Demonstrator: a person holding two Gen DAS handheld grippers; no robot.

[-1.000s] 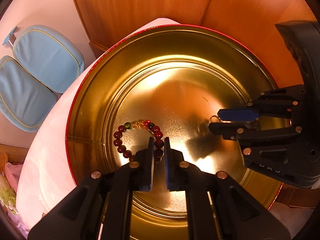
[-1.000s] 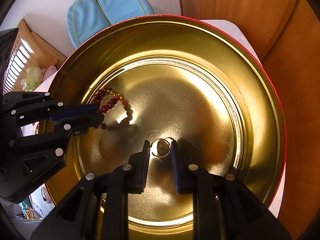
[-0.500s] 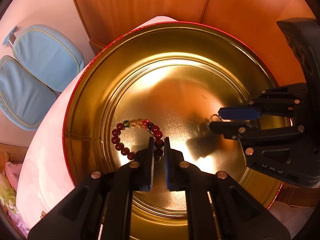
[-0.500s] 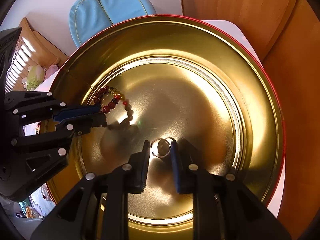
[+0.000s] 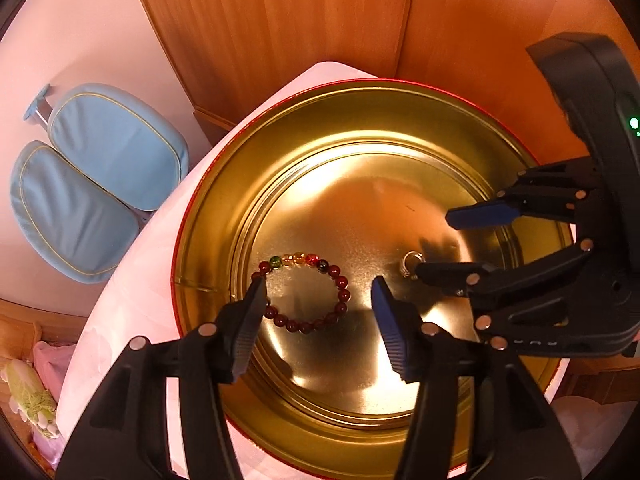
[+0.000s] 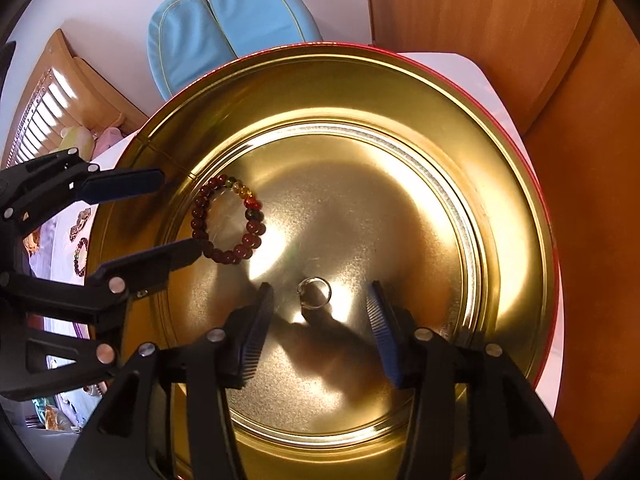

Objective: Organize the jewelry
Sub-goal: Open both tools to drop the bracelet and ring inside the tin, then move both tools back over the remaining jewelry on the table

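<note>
A round gold tin (image 5: 280, 152) (image 6: 516, 184) with a red outer rim stands on a white cloth. A bracelet of dark red beads with a few green and amber ones (image 5: 343, 282) (image 6: 199, 216) lies flat on the tin floor. A small silver ring (image 5: 409, 261) (image 6: 314, 293) lies on the floor to its right. My left gripper (image 5: 319, 298) (image 6: 180, 212) is open above the bracelet and holds nothing. My right gripper (image 6: 320, 304) (image 5: 448, 244) is open above the ring and holds nothing.
Wooden panels (image 5: 320, 20) rise behind the tin. A pale blue cushioned chair (image 5: 92, 184) (image 6: 224, 28) stands beyond the table. More jewelry (image 6: 80, 240) lies on the white cloth (image 5: 132, 300) left of the tin.
Both grippers have opened and lifted. The left let go of the bracelet and the right let go of the ring; both pieces now lie flat on the tin floor.
</note>
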